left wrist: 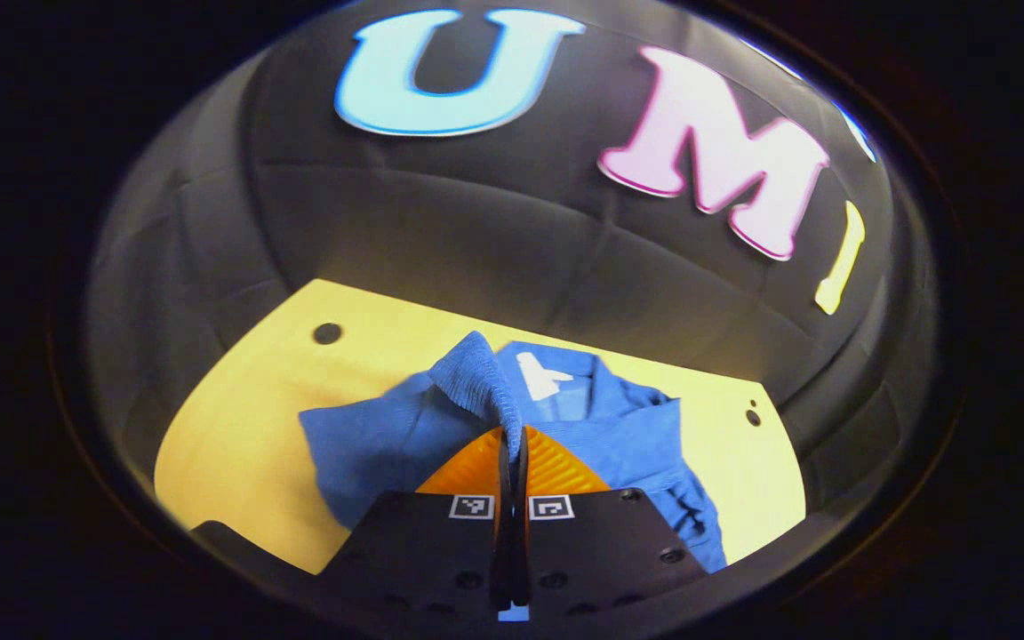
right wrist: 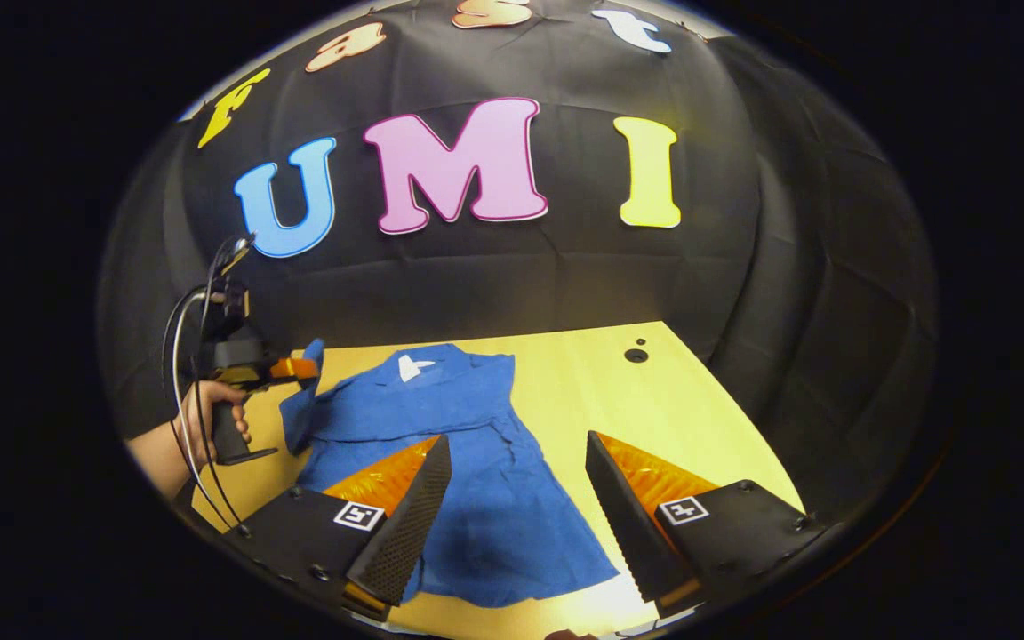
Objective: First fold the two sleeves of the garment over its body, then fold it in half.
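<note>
Left gripper (left wrist: 513, 436): jaws clamped on blue garment's (right wrist: 468, 480) sleeve (left wrist: 476, 378), lifted | right gripper (right wrist: 512, 498): jaws wide above garment | risk: thin pinch slipping, sleeve dropping unfolded beside garment on counter (right wrist: 699, 418).

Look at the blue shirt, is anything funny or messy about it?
Nothing is torn or spilled. The blue shirt lies on the yellow table, but one sleeve sticks up off it, pinched in the left gripper. The right gripper hangs open above the shirt's body.

Garment (right wrist: 468, 462) lies on table (right wrist: 583, 382).
</note>
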`<state>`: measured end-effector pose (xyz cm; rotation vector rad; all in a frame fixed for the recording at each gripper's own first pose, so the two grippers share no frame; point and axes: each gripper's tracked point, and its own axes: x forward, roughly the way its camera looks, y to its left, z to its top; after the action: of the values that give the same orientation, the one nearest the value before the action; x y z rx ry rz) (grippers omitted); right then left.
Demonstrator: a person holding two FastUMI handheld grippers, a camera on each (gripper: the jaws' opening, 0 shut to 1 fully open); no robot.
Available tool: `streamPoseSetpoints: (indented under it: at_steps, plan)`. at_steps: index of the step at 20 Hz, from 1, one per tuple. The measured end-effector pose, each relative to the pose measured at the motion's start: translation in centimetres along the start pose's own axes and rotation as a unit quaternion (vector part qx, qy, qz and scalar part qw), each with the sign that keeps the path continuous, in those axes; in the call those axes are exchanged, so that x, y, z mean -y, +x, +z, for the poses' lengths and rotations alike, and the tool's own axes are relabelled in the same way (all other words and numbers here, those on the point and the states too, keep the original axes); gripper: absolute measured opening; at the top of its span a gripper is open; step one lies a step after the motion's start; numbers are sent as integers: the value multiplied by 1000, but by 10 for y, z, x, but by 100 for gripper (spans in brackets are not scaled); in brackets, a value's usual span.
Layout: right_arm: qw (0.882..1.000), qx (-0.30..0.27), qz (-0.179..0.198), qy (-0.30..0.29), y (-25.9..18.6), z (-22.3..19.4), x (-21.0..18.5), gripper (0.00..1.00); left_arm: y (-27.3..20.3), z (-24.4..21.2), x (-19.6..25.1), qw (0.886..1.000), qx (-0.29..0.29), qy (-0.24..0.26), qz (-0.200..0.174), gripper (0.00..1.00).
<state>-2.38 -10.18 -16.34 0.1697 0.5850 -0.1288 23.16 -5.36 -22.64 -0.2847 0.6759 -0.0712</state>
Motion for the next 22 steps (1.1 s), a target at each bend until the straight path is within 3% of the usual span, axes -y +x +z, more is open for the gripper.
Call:
streamPoseSetpoints:
  at_steps: [4,7,9,12,16,22]
  plan:
    - [1000,-9,-11,-25,-11,-10,40,96,45,-14,96,999,-17,41,-32,0]
    - [999,-30,-22,-8,-20,-24,63,96,86,-34,151,997,-28,67,-39,0]
    - [999,-36,-27,3,-16,-27,67,96,98,-56,178,993,-58,85,-55,5]
    - [999,-34,-32,1,-13,-31,70,96,106,-64,194,992,-53,98,-55,82]
    - [999,-41,-18,-4,-11,-43,71,96,64,-62,195,991,-14,105,-77,84]
    - [997,-77,-18,-6,21,-80,52,96,-53,-96,117,990,-5,133,-55,84]
